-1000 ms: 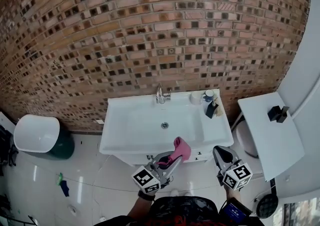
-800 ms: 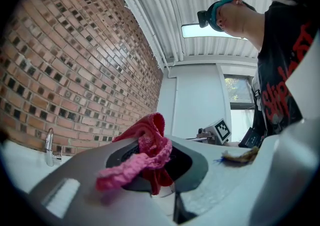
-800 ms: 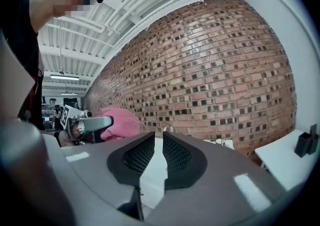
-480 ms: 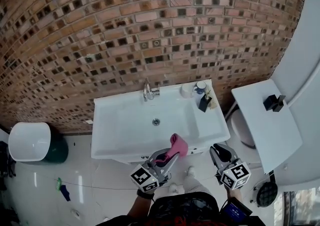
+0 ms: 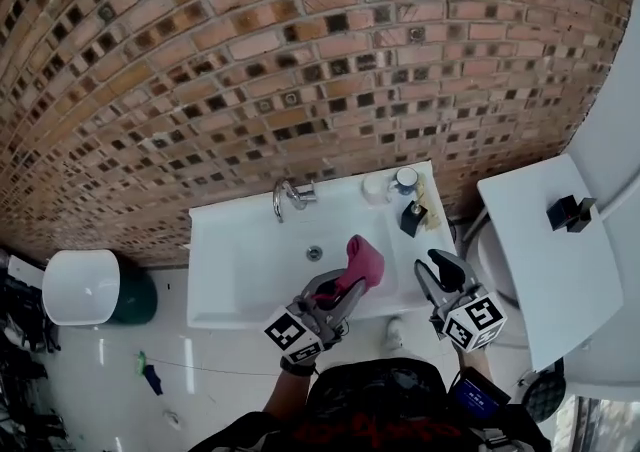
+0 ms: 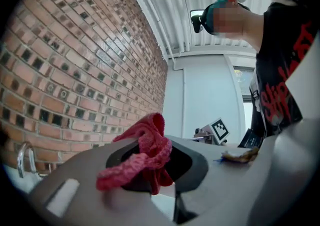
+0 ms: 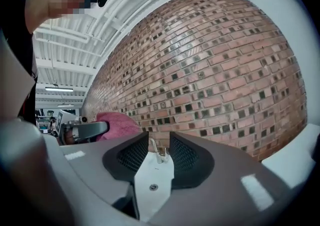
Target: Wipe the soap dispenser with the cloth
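A black soap dispenser (image 5: 411, 218) stands at the sink's back right corner, beside two cups (image 5: 388, 184). My left gripper (image 5: 352, 278) is shut on a pink cloth (image 5: 363, 258) and hangs over the front of the white basin (image 5: 245, 265). The cloth (image 6: 145, 156) bunches between its jaws in the left gripper view. My right gripper (image 5: 443, 268) is over the sink's front right corner, short of the dispenser. Its jaws are opening with nothing between them. Through the gap of the right gripper (image 7: 155, 156) I see the basin and faucet (image 7: 159, 153). The cloth (image 7: 119, 122) shows at its left.
A chrome faucet (image 5: 290, 194) sits at the back of the basin against the brick wall. A white side table (image 5: 545, 265) with a black object (image 5: 567, 212) stands to the right. A white bin (image 5: 80, 285) is on the floor to the left.
Both grippers have moved forward from in front of the vanity to over the sink's front edge, the left still carrying the cloth. The sink and wall are closer.
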### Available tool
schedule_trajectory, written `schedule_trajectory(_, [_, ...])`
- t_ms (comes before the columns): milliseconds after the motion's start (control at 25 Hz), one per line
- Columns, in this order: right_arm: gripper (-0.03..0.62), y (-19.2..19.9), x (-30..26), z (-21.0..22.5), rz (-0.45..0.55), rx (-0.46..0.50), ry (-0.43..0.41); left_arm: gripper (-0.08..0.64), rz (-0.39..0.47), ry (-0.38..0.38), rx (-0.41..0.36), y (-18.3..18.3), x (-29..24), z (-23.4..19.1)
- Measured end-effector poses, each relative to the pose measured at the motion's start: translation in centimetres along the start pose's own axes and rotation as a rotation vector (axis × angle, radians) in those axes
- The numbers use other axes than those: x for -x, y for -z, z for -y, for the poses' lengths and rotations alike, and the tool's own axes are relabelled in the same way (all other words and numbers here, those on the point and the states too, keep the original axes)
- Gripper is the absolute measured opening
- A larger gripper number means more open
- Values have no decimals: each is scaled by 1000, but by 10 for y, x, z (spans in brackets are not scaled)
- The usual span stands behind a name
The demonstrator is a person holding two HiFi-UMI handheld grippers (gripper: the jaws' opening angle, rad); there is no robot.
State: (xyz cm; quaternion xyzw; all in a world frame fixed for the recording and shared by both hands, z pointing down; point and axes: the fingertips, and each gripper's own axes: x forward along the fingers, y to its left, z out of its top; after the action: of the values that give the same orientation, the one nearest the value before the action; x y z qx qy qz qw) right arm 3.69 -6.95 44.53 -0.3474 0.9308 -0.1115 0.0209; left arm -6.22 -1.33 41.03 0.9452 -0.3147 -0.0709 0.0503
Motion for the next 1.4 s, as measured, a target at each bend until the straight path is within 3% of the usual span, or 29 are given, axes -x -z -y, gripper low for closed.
schedule_trajectory(200, [172, -2, -22, 37, -21, -10, -12, 49, -21, -55, 26, 4, -27, -23])
schedule_trajectory(360, [175, 6, -37, 64, -58, -45, 8, 48, -41, -70, 56, 12, -38, -44])
schedule_trajectory(480, [175, 2, -48, 81, -31, -50, 16, 49, -43, -61, 58, 12, -47, -62])
schedule_trajectory(640, [193, 10, -65, 93, -47, 29, 9, 49, -21, -62, 37, 5, -49, -87])
schedule_trajectory(800, [133, 57, -79, 113, -175, 171, 46, 49, -18, -71, 46, 7, -46, -100])
schedule_trajectory(880, [27, 86, -84, 132, -253, 220, 85, 49, -27, -79, 49, 9, -44, -106])
schedule_trajectory(1000, [3, 126, -91, 159, -339, 184, 97, 48, -33, -114, 76, 15, -37, -114])
schedule_trajectory(1040, [25, 137, -97, 166, -367, 170, 94, 49, -34, -129, 86, 18, -34, -118])
schedule_trajectory(1120, [315, 163, -110, 179, -447, 161, 81, 48, -36, -156, 97, 23, -30, -126])
schedule_trajectory(1160, [395, 177, -116, 184, -490, 158, 72, 49, -37, -167, 99, 24, -28, -129])
schedule_trajectory(1280, [502, 213, -134, 195, -596, 161, 54, 48, -41, -196, 88, 22, -21, -135])
schedule_trajectory(1400, [508, 241, -152, 208, -675, 175, 48, 49, -39, -234, 73, 18, -13, -144])
